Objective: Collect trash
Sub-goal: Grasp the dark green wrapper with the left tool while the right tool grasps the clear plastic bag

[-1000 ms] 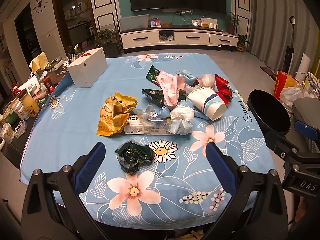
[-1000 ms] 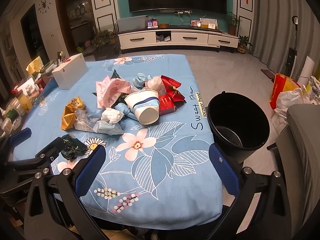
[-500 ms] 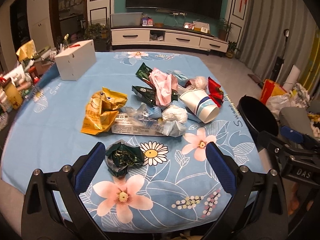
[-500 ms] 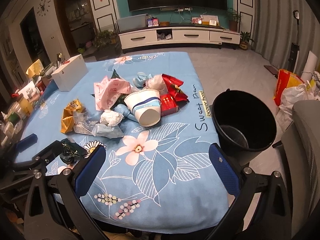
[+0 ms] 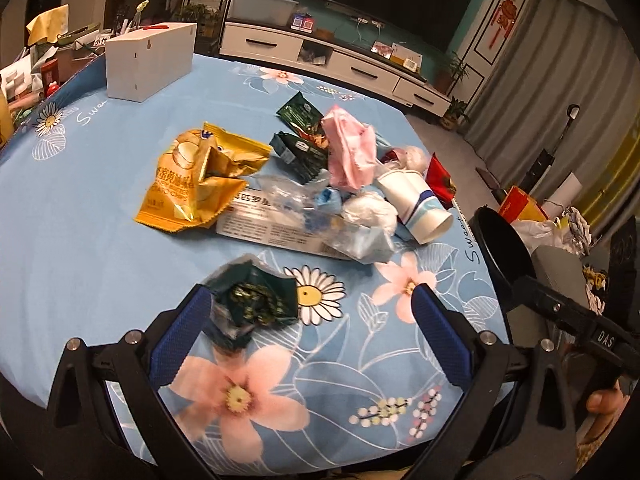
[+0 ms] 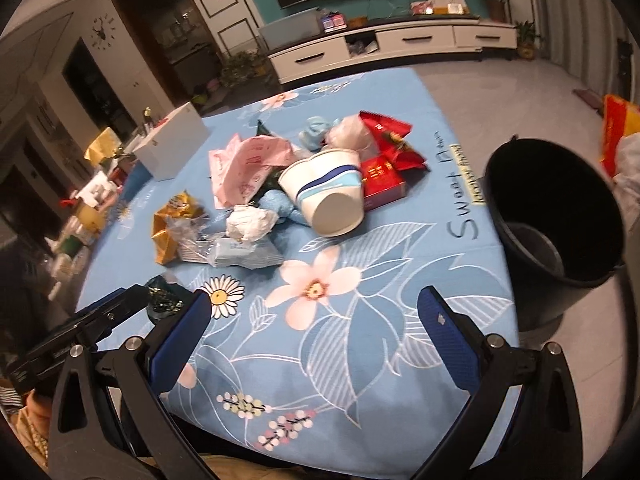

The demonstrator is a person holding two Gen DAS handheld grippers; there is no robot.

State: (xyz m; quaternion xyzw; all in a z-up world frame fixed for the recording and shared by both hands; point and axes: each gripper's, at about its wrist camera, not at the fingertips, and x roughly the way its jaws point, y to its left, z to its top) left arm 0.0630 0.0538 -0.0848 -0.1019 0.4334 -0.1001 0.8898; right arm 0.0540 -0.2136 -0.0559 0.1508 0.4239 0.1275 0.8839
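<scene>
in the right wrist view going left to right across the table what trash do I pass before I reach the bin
Dark green wrapper → gold chip bag → crumpled white tissue → paper cup → red box → black bucket, standing off the table's right edge.

Trash pile (image 6: 304, 184) on floral tablecloth (image 6: 360, 288), black bucket (image 6: 560, 216) beside it.

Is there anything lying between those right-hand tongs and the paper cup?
No trash: in the right wrist view, only bare flowered tablecloth lies between the right tongs and the paper cup.
</scene>
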